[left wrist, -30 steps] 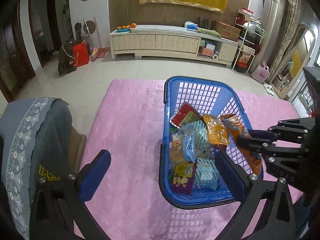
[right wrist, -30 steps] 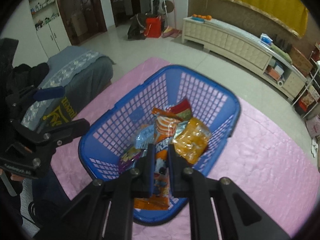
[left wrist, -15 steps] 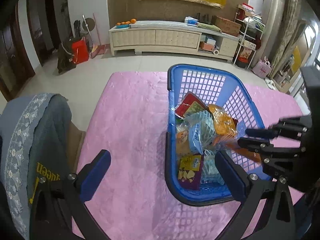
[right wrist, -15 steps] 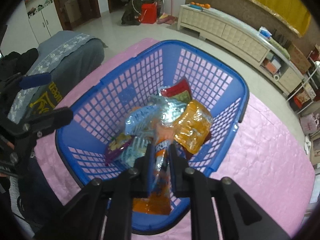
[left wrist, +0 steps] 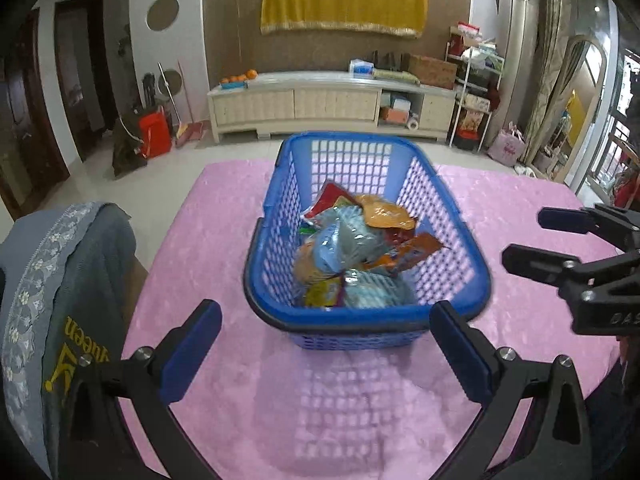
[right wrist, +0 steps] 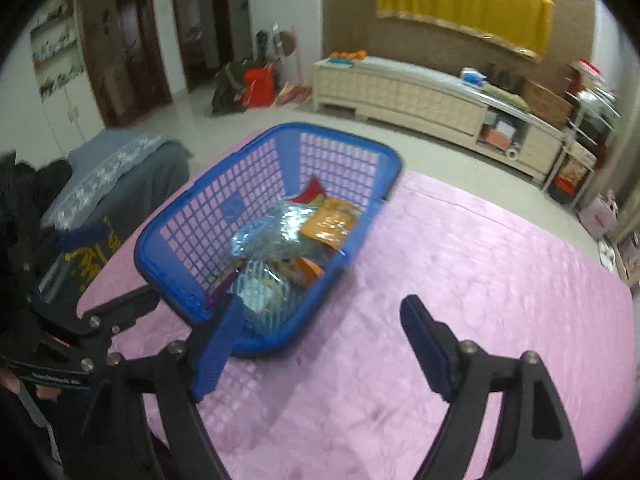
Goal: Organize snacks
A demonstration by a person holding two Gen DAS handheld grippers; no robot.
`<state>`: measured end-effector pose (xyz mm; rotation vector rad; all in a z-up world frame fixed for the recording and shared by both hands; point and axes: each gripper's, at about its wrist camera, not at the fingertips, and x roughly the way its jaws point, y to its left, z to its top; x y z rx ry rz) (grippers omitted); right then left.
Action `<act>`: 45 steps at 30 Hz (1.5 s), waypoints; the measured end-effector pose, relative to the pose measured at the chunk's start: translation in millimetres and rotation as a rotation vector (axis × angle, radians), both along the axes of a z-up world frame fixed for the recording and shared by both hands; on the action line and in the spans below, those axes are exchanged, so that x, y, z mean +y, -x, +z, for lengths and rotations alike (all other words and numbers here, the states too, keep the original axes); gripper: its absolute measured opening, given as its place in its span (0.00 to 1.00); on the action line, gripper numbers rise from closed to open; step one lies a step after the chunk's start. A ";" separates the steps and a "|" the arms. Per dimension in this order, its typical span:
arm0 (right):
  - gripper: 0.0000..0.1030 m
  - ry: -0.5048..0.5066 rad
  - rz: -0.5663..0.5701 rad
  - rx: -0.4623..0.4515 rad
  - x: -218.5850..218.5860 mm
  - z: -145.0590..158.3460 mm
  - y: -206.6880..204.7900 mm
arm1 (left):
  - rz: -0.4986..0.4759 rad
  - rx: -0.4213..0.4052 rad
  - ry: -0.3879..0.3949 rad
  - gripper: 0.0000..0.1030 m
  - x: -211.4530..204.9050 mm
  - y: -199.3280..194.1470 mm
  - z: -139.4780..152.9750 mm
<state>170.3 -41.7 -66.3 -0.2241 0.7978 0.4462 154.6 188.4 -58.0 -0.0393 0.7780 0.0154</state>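
Observation:
A blue plastic basket [left wrist: 360,314] [right wrist: 180,208] stands on the pink table cover [left wrist: 192,248]. It holds several snack packets: an orange one [left wrist: 384,216] [right wrist: 330,222], light blue ones [left wrist: 340,244] [right wrist: 264,236], and a long orange-red one [left wrist: 414,250] lying on top. My left gripper [left wrist: 326,348] is open and empty, its fingers straddling the view of the basket's near wall. My right gripper [right wrist: 320,340] [left wrist: 534,240] hovers to the right of the basket over the cover. Its jaws are opening, with nothing between them.
A chair draped with a grey cloth [left wrist: 60,280] stands at the table's left edge. A long cream cabinet [left wrist: 332,108] runs along the far wall, past bare floor. The pink cover [right wrist: 480,280] stretches to the right of the basket.
The right gripper, shut on the long orange-red packet over the basket, has opened and drawn back to the right. The packet now lies in the basket. The left gripper shifted, so the basket sits centred.

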 end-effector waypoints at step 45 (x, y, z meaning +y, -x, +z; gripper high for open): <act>1.00 -0.115 -0.197 -0.352 -85.5 55.7 210.8 | -0.075 -0.323 -0.011 1.00 -106.0 184.3 69.8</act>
